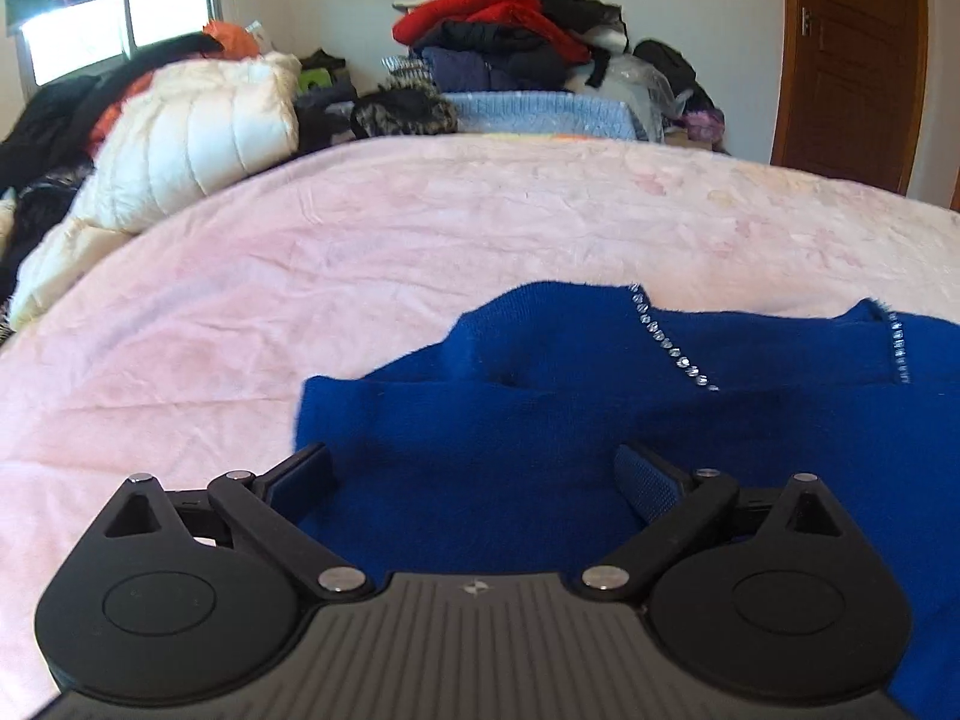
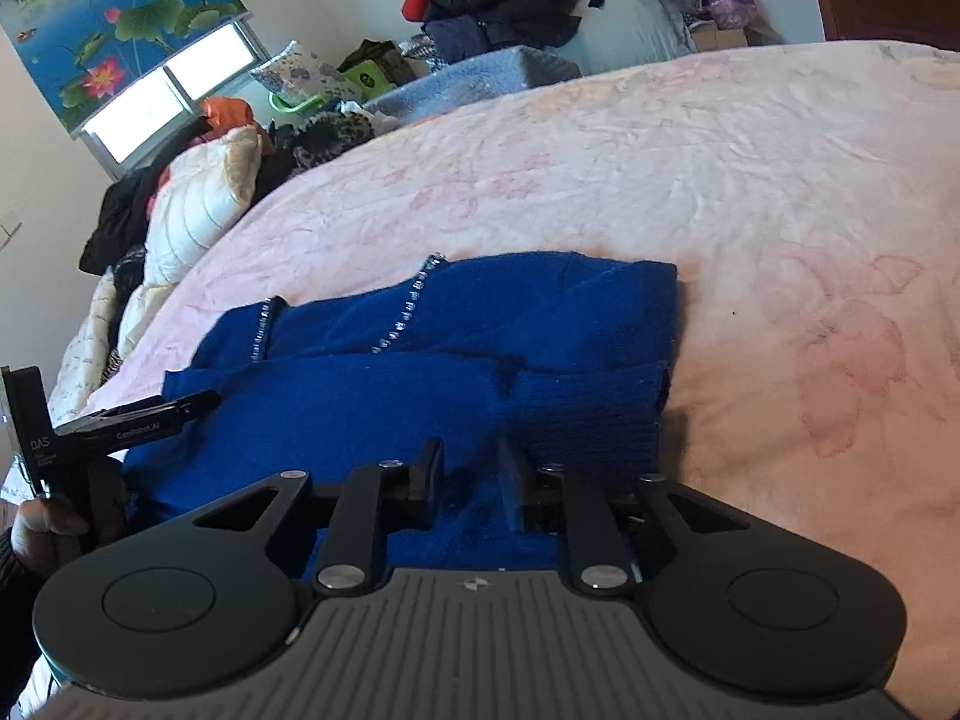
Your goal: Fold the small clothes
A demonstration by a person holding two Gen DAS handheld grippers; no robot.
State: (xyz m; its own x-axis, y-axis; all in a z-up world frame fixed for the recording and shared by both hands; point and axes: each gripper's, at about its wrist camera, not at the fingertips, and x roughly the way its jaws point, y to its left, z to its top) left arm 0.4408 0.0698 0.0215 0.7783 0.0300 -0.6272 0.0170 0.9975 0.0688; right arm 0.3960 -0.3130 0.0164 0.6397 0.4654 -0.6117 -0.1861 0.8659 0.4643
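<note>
Both grippers, left (image 1: 474, 471) and right (image 2: 471, 480), hang released over the half-folded sweater (image 2: 456, 348). Next likely regrasp an edge to fold again.

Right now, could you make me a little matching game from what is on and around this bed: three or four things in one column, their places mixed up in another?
Things:
1. Royal-blue knitted sweater with rhinestone trim
2. Cream quilted puffer jacket
3. Red fleece garment
4. Brown wooden door

Places:
A. Top of the far clothes pile
B. Far right wall
C. Left bed edge
D. Spread on the pink blanket

Pairs: 1-D, 2-C, 3-A, 4-B
</note>
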